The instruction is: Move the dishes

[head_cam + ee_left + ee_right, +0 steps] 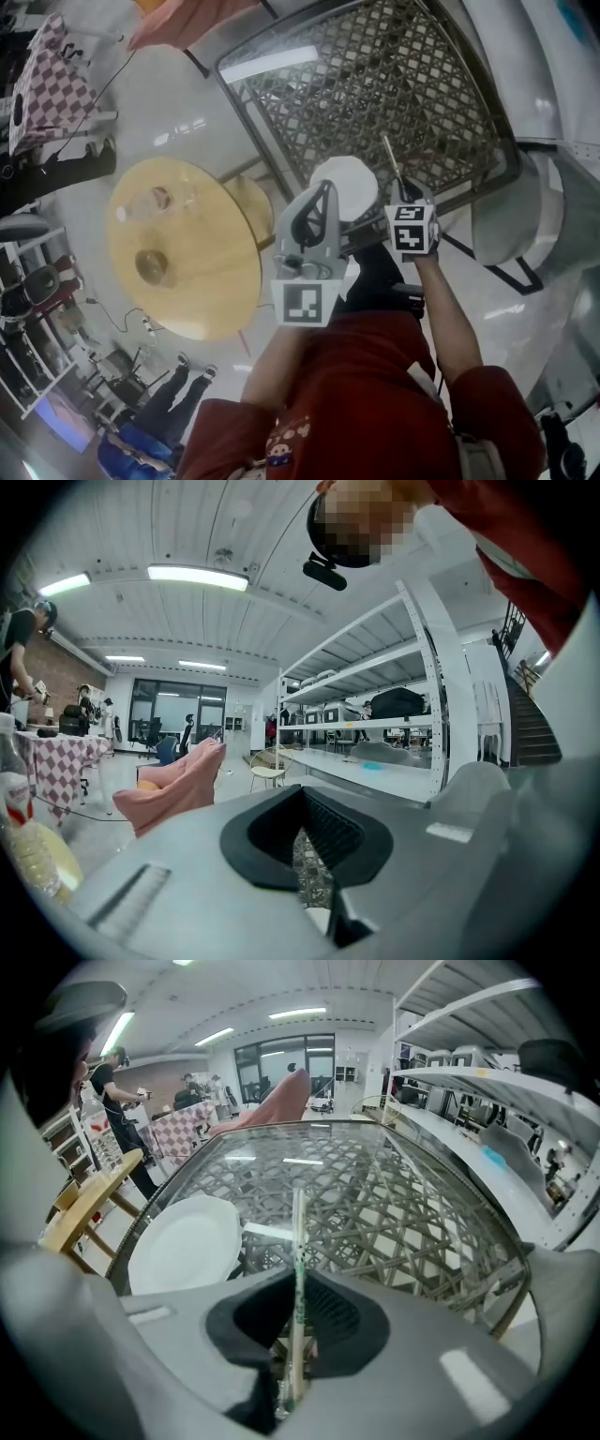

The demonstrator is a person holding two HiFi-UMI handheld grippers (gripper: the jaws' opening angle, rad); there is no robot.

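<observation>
A: Right tool [295,1335]?
B: It is gripping a pair of chopsticks [298,1241]. They are pointing out over the glass bench [403,1194], just right of the white plate [183,1241].
A: Left tool [314,869]?
B: Its jaws are sitting closed on nothing, and it is hovering just beside the plate.

Head cam top-down, R cam shares plate [185,1241]

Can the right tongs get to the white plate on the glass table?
Probably yes: the round white plate lies near the right tongs on the glass-topped table, nothing between. But they grip pale wooden chopsticks, so grabbing it looks unlikely.
</observation>
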